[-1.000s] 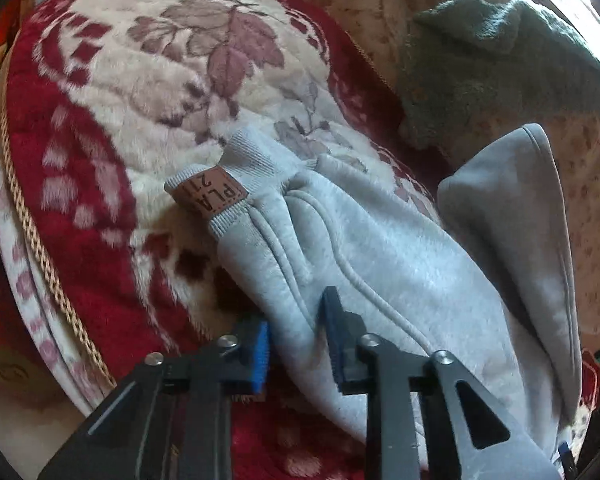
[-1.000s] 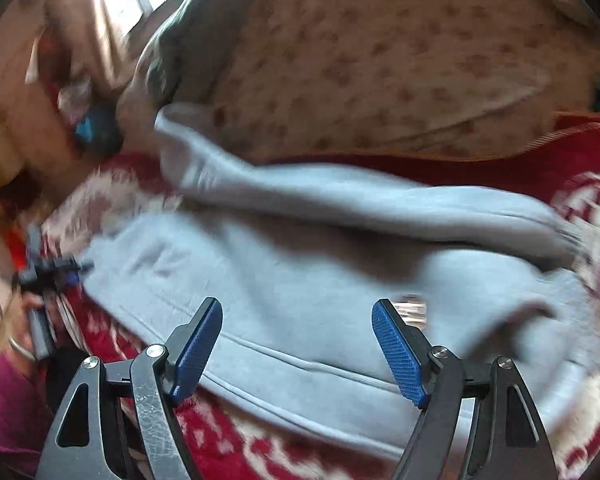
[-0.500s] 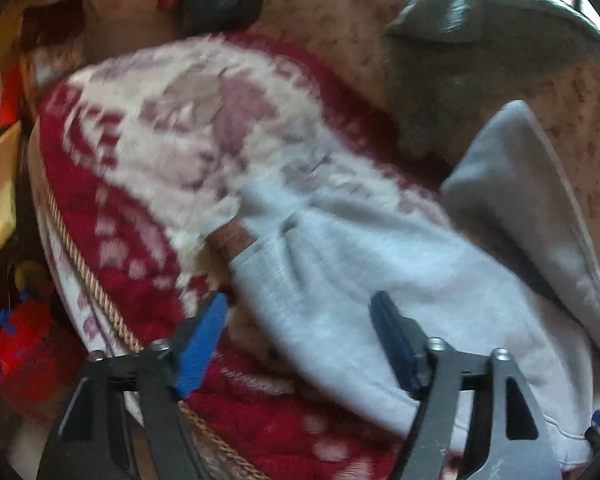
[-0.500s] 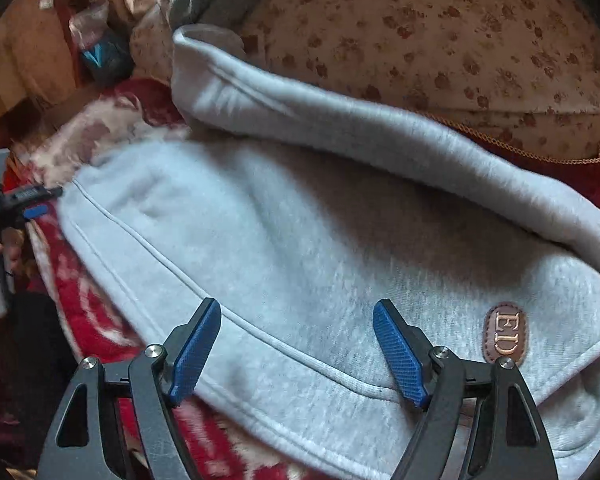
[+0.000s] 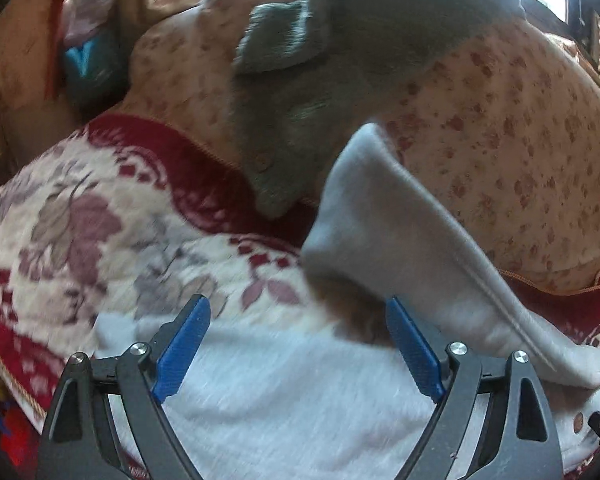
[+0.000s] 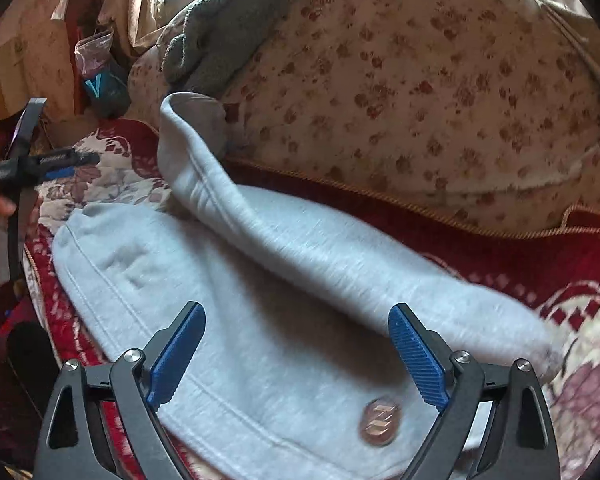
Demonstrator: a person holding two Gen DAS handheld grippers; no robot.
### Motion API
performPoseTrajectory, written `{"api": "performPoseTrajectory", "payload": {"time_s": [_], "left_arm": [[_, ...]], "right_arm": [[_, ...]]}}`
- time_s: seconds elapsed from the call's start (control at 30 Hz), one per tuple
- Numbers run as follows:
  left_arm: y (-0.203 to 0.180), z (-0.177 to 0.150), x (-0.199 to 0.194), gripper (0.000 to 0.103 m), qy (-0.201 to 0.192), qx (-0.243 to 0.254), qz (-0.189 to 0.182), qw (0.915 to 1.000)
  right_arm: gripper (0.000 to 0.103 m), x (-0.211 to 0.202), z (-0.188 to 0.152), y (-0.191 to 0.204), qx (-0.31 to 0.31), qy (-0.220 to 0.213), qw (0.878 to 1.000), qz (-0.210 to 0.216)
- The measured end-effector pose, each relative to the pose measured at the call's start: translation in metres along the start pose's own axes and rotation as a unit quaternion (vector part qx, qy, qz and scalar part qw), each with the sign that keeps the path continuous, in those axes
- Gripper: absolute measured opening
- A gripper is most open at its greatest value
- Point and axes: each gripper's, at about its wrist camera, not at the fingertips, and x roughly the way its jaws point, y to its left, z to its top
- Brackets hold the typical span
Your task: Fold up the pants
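Blanket (image 6: 500, 256): red and cream floral, covers the bed or couch; carries all else. Cushion (image 6: 440, 92): spotted beige, large, at the back, touching the blanket's far edge. Grey cloth (image 5: 340, 52): dark, draped over the cushion's top and down its left face. Pants (image 6: 260, 300): light grey fleece, lying across the blanket in front of the cushion; one leg (image 6: 228, 216) lies half turned over the other, its end propped up against the cushion, not yet flat; a round patch (image 6: 380, 420) sits near the hem closest to the right tool. Step in hand, by judgement: finishing the leg-on-leg fold. To do it well, the raised leg should be taken near its free end and by its seam edge, drawn down off the cushion and laid edge to edge on the lower leg, then smoothed outward so no air pocket stays under the fold; a pinch on a single layer only would keep the lower leg from dragging. Left tool (image 5: 300, 360): fingers spread wide, released, holding nothing, above the pants' near part, just beside the raised leg. Right tool (image 6: 296, 356): likewise spread wide, empty, poised over the lower leg; whether its tips brush the fabric cannot be told.
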Motion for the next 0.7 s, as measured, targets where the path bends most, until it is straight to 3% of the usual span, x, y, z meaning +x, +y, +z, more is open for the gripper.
{"api": "performPoseTrajectory", "payload": {"time_s": [0.4,0.7], "left_arm": [[-0.041,0.051,0.032,0.089,-0.023,0.046,0.019,0.9985],[-0.056,0.092,0.063,0.089,-0.017,0.063,0.039,0.9971]], "right_arm": [[0.096,0.028,0.013,-0.01,-0.029,0.006,1.0,-0.01],[0.096,0.045,0.016,-0.016,-0.049,0.011,0.999,-0.004]]}}
